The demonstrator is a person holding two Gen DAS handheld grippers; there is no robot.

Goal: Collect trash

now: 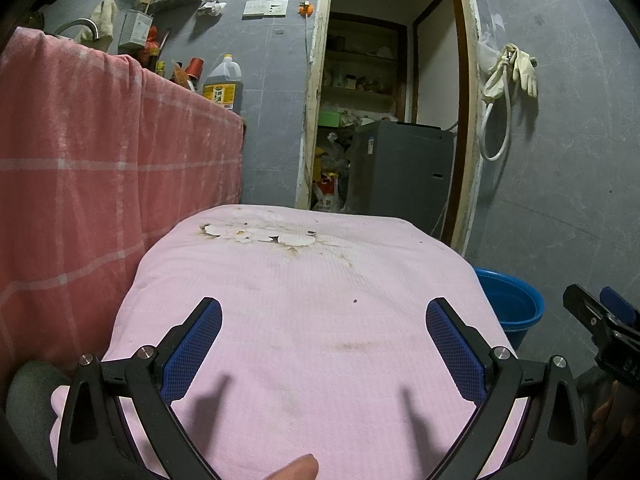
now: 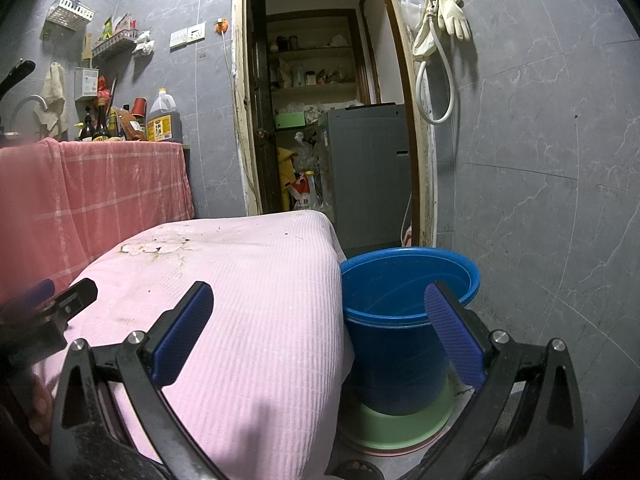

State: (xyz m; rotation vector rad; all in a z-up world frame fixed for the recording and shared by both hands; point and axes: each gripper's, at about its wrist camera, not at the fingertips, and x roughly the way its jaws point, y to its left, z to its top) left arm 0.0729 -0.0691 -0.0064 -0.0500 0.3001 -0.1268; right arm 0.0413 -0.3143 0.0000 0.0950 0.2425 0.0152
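A low table under a pink cloth (image 1: 312, 320) fills the middle of the left wrist view; the cloth has a pale flower print and brown stains (image 1: 260, 235) at its far end. No loose trash shows on it. My left gripper (image 1: 323, 322) is open and empty above the cloth. My right gripper (image 2: 318, 308) is open and empty, over the cloth's right edge (image 2: 260, 300) and a blue bucket (image 2: 400, 300) on the floor. The bucket also shows in the left wrist view (image 1: 516, 304).
A counter draped with a red checked cloth (image 1: 100, 152) stands to the left, with bottles and an oil jug (image 1: 223, 84). An open doorway holds a grey appliance (image 2: 368, 176) and bags. Green basins (image 2: 400, 420) sit under the bucket. Rubber gloves and a hose (image 2: 440, 24) hang on the wall.
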